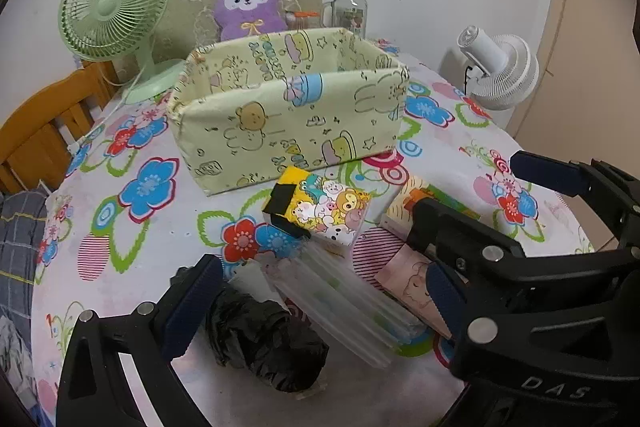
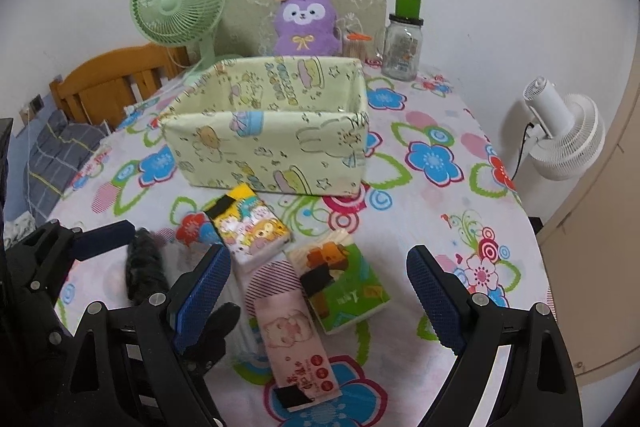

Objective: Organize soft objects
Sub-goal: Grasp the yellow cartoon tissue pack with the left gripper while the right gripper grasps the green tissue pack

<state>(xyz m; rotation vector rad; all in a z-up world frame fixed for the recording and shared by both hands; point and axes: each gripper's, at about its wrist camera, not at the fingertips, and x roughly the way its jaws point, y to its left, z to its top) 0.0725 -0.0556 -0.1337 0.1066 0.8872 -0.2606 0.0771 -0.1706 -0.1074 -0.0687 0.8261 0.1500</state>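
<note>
A round table covered by a flowered cloth (image 2: 436, 211) held a pale yellow fabric box (image 2: 272, 143) printed with cartoon animals, open-topped and seemingly empty, at about twelve o'clock from both grippers. Just in front of the box lay the soft packs: a yellow cartoon tissue pack (image 2: 252, 227), a green tissue pack (image 2: 344, 287) at its four o'clock, a pink pack (image 2: 298, 343) nearest the camera, a clear plastic-wrapped pack (image 1: 344, 299), and a crumpled black bag (image 1: 264, 339) at its eight o'clock. The right gripper (image 2: 320, 291) hovered with jaws spread wide over the pink and green packs, touching neither. The left gripper (image 1: 324, 291) also stood wide apart, above the clear pack and black bag, gripping nothing. Behind the box stood a purple plush toy (image 2: 306, 23), a green fan (image 2: 178, 5) and a glass jar (image 2: 402, 45).
</note>
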